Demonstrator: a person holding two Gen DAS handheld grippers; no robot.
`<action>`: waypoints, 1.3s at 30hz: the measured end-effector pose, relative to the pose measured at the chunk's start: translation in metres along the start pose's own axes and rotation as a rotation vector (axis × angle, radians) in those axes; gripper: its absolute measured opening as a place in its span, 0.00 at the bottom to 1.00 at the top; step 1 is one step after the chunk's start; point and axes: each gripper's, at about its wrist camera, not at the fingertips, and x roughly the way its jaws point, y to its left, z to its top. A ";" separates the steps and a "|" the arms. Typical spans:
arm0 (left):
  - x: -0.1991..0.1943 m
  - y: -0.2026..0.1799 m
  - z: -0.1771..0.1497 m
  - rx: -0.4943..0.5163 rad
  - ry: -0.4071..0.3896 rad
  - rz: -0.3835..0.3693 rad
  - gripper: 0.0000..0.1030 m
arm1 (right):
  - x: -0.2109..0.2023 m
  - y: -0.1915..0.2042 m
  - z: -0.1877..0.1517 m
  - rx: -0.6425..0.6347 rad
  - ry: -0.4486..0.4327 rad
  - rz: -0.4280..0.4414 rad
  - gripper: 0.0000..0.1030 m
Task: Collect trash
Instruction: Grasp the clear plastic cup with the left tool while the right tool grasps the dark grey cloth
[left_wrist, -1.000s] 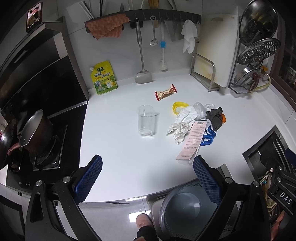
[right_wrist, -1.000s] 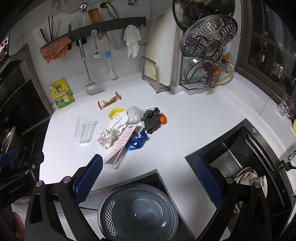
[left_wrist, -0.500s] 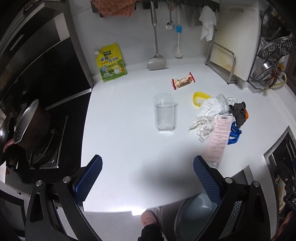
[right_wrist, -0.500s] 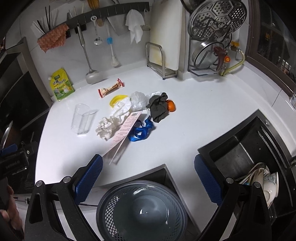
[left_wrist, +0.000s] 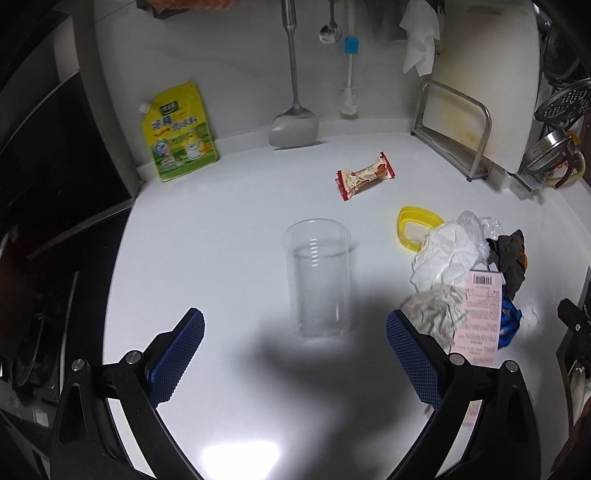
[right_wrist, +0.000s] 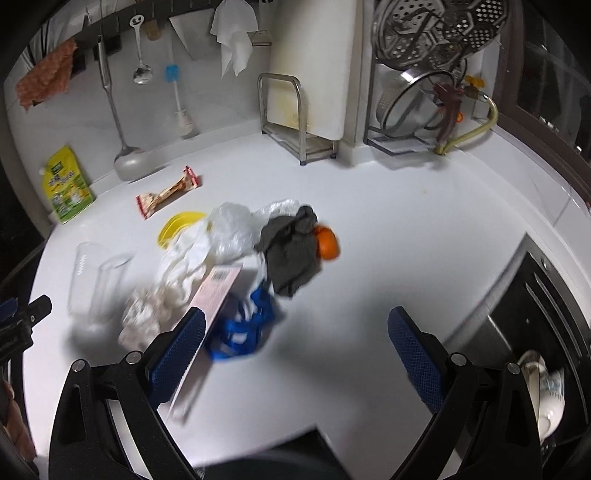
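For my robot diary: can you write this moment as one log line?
left gripper: open, facing clear cup | right gripper: open, over trash pile | nothing held

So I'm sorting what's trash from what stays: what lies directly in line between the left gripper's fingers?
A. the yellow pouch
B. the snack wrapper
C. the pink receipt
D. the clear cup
D: in the left wrist view the clear cup stands upright on the counter, centred ahead of the open left gripper, while the receipt lies off to the right.
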 end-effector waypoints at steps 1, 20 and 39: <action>0.008 -0.002 0.002 0.000 0.000 -0.008 0.94 | 0.007 0.000 0.004 0.004 -0.008 -0.015 0.92; 0.077 -0.007 0.005 0.038 0.011 -0.022 0.94 | 0.103 0.009 0.032 -0.030 -0.015 -0.120 0.91; 0.098 -0.017 0.012 0.065 0.036 -0.076 0.54 | 0.103 0.020 0.035 -0.110 0.002 -0.052 0.25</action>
